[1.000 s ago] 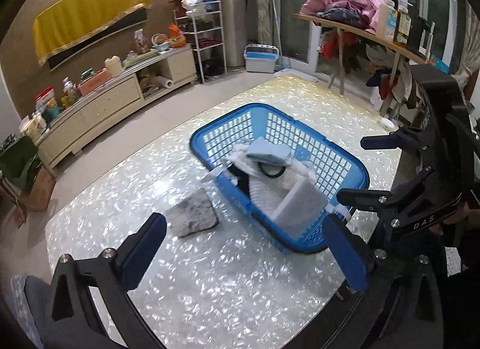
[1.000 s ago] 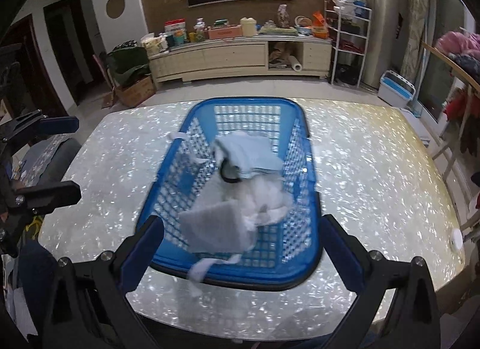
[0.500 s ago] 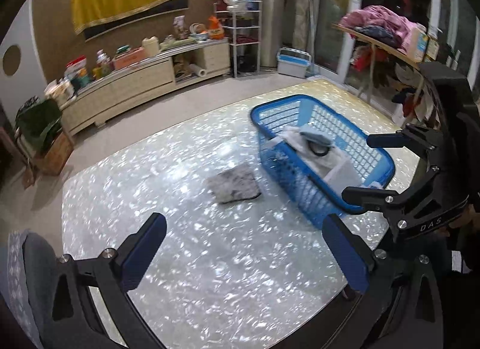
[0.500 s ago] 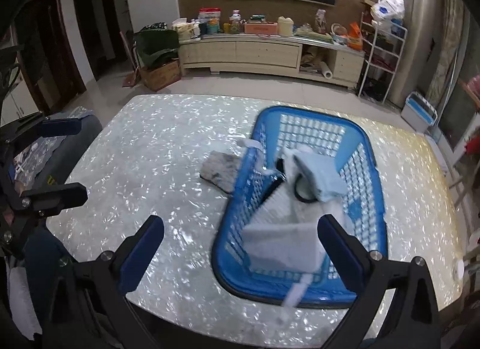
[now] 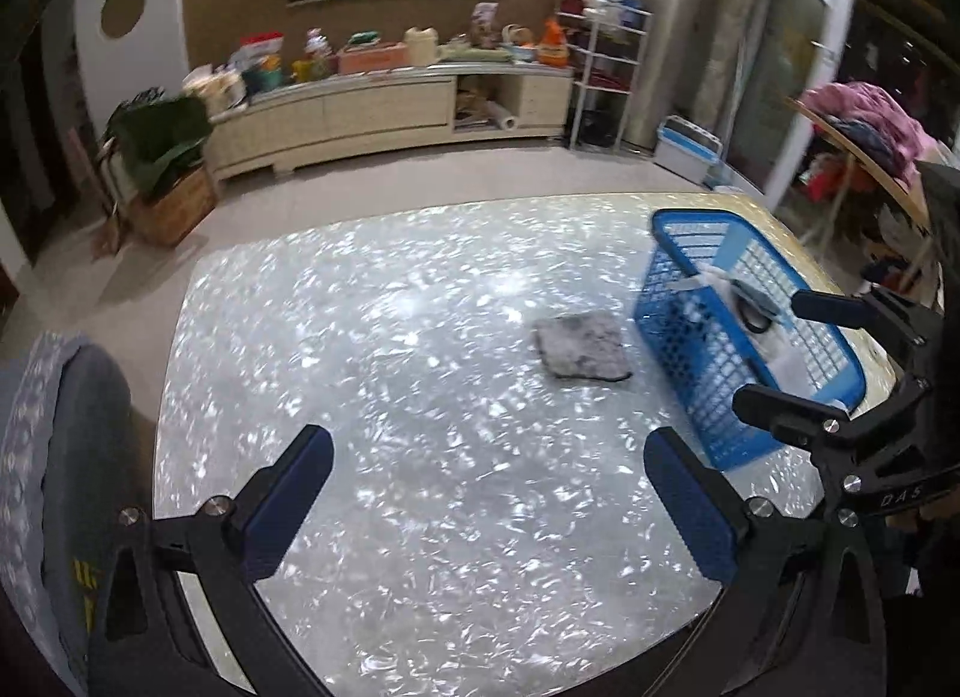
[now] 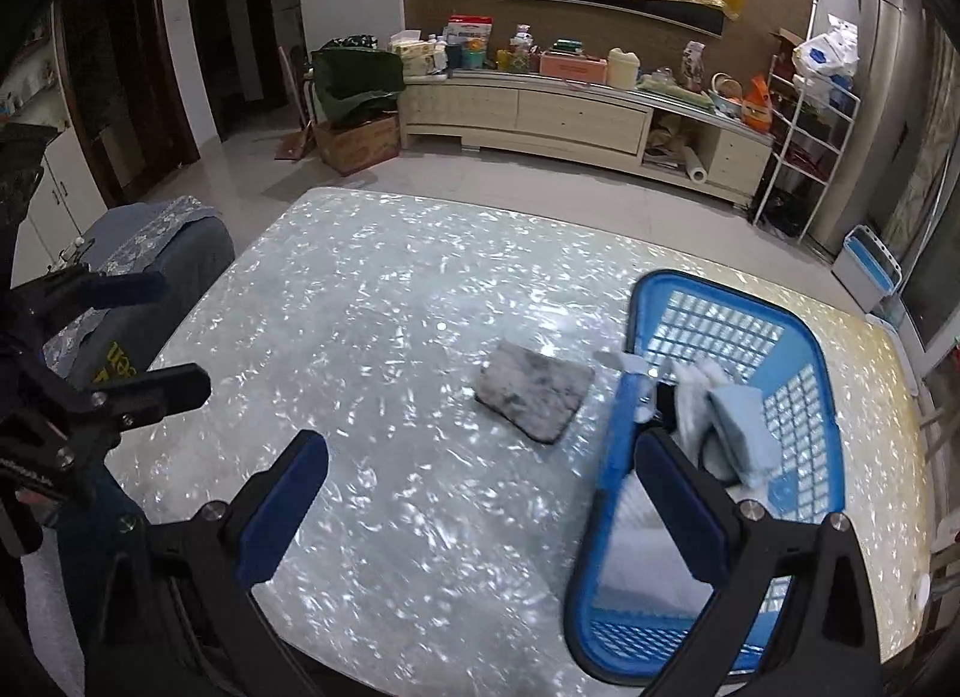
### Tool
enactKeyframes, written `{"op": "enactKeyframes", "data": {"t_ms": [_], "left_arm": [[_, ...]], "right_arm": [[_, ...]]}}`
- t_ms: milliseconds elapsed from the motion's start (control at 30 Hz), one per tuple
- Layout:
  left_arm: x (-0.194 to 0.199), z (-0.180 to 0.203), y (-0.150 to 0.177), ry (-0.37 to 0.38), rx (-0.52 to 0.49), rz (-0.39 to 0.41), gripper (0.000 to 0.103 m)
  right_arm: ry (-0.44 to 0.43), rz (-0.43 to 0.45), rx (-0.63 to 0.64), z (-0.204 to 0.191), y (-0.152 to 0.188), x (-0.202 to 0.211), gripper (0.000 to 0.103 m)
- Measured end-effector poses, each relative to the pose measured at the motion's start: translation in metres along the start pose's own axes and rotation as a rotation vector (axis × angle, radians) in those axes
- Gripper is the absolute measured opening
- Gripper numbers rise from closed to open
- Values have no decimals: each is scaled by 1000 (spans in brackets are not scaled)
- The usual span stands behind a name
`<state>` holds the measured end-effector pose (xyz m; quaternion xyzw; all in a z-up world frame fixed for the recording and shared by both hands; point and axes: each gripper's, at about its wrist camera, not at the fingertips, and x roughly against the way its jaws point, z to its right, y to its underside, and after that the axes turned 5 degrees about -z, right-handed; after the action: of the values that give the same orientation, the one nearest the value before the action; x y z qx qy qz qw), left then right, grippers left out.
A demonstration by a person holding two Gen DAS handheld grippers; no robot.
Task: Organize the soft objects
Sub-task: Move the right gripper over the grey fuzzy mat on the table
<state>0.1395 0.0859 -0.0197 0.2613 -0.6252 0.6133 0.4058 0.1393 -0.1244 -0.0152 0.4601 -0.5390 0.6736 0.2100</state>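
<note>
A grey folded cloth (image 5: 583,347) lies flat on the shiny mottled table (image 5: 420,397), just left of a blue plastic basket (image 5: 690,349). The cloth also shows in the right wrist view (image 6: 536,389), beside the basket (image 6: 612,457). The basket holds white and light-blue soft items (image 6: 729,427). My left gripper (image 5: 489,502) is open and empty above the near table, short of the cloth. My right gripper (image 6: 483,508) is open and empty, its right finger over the basket's left rim. Each gripper shows in the other's view.
A grey-blue chair back (image 6: 150,253) stands at the table's left edge. Beyond the table are a long cream cabinet (image 6: 570,115), a white wire shelf (image 6: 810,115) and a small blue-and-white bin (image 5: 690,148) on the floor. A rack with clothes (image 5: 864,121) stands at the right.
Both grippers have swung left, so the basket has slid to the right in both views and the grey cloth now sits nearer the centre. Both stay open and empty.
</note>
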Motion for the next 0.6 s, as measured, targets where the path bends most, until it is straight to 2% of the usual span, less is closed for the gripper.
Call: {"op": "enactKeyframes", "data": {"t_ms": [67,167,300,467,600], "left_arm": [[-3,-8,1,-15,23,-1,103],[-9,-20,4,-9,61,-4,103],[-20,-35,6,1,98,-21,103],[-34,-49,6,-26,104,-36,103],[-43,-59,6,-15,111,-50,103]], "right_arm": [[25,-9,-2,-7,-1,-5,103],[15,-26,-17,-13,-4,-13,103],[73,-30,-8,-24,-9,-26,103],[64,-59,-32,-29,-14,-43,103],[61,-79,-29,-37,-20,-54,103]]}}
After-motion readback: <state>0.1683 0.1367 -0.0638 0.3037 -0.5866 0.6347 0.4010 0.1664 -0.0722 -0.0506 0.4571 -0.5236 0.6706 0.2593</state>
